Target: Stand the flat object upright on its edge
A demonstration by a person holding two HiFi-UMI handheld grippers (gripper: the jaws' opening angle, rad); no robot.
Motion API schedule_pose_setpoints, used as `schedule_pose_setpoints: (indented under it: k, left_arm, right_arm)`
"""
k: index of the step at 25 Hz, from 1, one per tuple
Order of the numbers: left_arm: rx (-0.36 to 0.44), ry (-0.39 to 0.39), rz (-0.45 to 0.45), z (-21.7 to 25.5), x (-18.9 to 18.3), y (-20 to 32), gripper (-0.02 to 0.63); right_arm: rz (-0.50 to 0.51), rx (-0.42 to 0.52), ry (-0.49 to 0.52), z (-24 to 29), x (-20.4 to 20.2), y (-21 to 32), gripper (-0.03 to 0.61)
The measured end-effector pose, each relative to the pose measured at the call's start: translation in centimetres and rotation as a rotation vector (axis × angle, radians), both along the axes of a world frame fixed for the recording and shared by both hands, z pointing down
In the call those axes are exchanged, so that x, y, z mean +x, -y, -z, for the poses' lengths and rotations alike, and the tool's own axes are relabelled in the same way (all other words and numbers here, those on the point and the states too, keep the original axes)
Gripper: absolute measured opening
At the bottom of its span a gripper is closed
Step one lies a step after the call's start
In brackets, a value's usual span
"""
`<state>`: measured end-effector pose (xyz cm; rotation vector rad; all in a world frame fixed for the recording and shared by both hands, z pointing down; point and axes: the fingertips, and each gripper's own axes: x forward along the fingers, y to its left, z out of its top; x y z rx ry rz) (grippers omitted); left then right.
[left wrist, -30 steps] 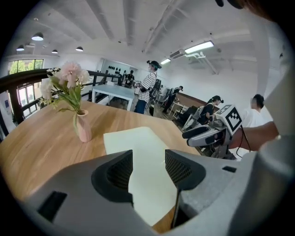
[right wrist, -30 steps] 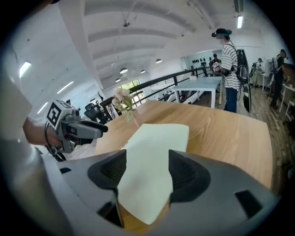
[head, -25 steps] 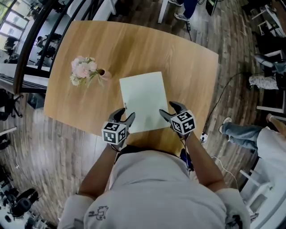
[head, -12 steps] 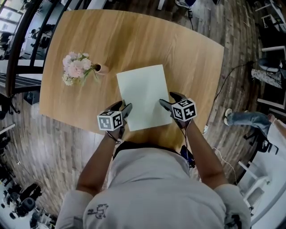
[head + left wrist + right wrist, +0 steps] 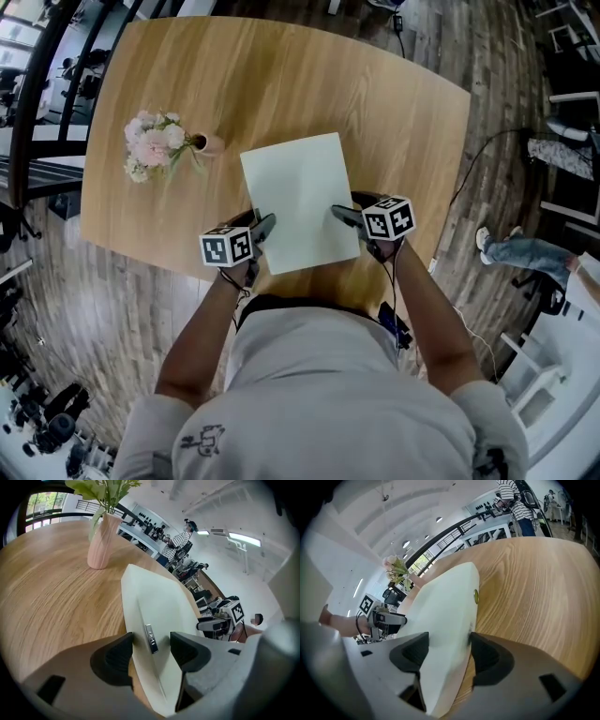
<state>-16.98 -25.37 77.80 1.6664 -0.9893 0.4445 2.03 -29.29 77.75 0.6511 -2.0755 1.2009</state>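
A pale green flat sheet-like object (image 5: pixel 298 202) lies flat on the wooden table (image 5: pixel 281 84), near its front edge. My left gripper (image 5: pixel 258 223) sits at the object's left side, close to the near corner. Its jaws have just been opening, and in the left gripper view the object's edge (image 5: pixel 159 602), with a small metal tab (image 5: pixel 150 638), lies between the open jaws (image 5: pixel 151 644). My right gripper (image 5: pixel 349 208) is at the right side. In the right gripper view the object's edge (image 5: pixel 445 602) lies between its spread jaws (image 5: pixel 447 648), with the outer pad at the rim.
A pink vase of flowers (image 5: pixel 155 145) stands on the table to the object's far left, also in the left gripper view as the vase (image 5: pixel 102 541). The table's near edge is just behind both grippers. Cables, chairs and a person's legs (image 5: pixel 525 253) are on the floor to the right.
Both grippers have come down and rolled, from above the object's near corners to its left and right edges. The object has stayed flat in place.
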Motion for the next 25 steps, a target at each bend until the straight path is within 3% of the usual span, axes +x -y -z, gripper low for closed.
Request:
schedule_pose_setpoints:
  k: [9,25]
  left_arm:
    - [-0.01,0.065,-0.031,0.6,0.0,0.1,0.239]
    - [0.125,0.128,-0.061,5.9,1.5,0.9,0.239]
  right_arm:
    - [0.01,0.02,-0.039,0.7,-0.2,-0.2,0.281]
    - [0.007,0.121,-0.047,5.7,1.3,-0.7,0.273]
